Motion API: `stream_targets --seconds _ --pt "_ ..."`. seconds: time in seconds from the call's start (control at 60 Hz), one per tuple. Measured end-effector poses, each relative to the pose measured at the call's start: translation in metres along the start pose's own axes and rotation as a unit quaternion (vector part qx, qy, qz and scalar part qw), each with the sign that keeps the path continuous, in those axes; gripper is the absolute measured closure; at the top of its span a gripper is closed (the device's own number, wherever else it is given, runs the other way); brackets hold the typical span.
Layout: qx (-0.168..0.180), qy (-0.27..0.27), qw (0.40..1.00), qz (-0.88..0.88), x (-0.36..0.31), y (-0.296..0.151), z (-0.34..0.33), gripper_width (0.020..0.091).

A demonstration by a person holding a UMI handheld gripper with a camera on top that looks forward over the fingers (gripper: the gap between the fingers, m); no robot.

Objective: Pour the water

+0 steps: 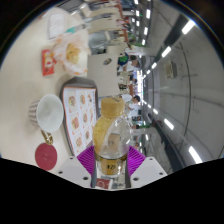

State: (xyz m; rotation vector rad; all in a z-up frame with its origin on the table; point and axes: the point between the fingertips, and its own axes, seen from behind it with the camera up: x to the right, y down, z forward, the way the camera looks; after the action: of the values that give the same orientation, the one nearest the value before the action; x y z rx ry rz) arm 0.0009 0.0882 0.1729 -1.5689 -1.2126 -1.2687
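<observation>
A clear plastic bottle [110, 135] with a yellowish upper part stands between the purple pads [88, 158]. My gripper [111, 160] is shut on it, both pads pressing its sides. The bottle reaches forward from the fingers and leans toward the table, which is turned sideways in this view. A white cup [47, 112] stands on the table beside the fingers, its open mouth facing the bottle. A round red lid [46, 155] lies near the cup. I cannot tell how much water is in the bottle.
A printed menu card [80, 118] lies between the cup and the bottle. Beyond them are a yellowish bag [72, 50] and a red-and-white card [48, 62] on the pale table [35, 85]. Ceiling lights [165, 70] fill the other side.
</observation>
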Motion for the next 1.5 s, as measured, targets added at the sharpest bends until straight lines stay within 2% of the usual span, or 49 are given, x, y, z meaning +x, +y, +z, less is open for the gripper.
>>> stream_targets --seconds 0.15,0.333,0.5,0.667,0.733,0.833,0.883,0.917,0.967,1.0,1.05,1.167,1.333,1.5 --pt "-0.001 -0.049 0.956 0.289 0.009 0.015 -0.018 0.0721" --pt "-0.003 -0.120 0.827 0.550 -0.032 0.029 -0.022 0.0719" --pt "-0.027 -0.158 0.746 0.646 -0.091 0.034 -0.014 0.0719" --pt "-0.044 -0.167 0.728 0.664 -0.136 0.031 -0.009 0.0712" --pt "-0.033 -0.152 0.723 0.673 -0.135 0.032 -0.008 0.0702" --pt "-0.034 -0.146 0.722 0.676 -0.136 0.033 -0.010 0.0630" --pt "-0.046 -0.154 0.716 0.679 -0.140 0.034 -0.011 0.0596" --pt "-0.060 -0.167 0.707 0.685 -0.145 0.034 -0.014 0.0530" --pt "-0.073 -0.188 0.698 0.687 -0.150 0.032 -0.021 0.0376" --pt "-0.087 -0.197 0.701 0.680 -0.152 0.036 -0.029 0.0314" --pt "-0.110 -0.203 0.709 0.667 -0.155 0.043 -0.042 0.0294" --pt "-0.122 -0.215 0.726 0.641 -0.143 0.048 -0.084 0.0250" --pt "-0.136 -0.246 0.723 0.632 -0.122 0.040 -0.161 0.0253" --pt "-0.150 -0.255 0.720 0.628 -0.103 0.034 -0.219 0.0252"
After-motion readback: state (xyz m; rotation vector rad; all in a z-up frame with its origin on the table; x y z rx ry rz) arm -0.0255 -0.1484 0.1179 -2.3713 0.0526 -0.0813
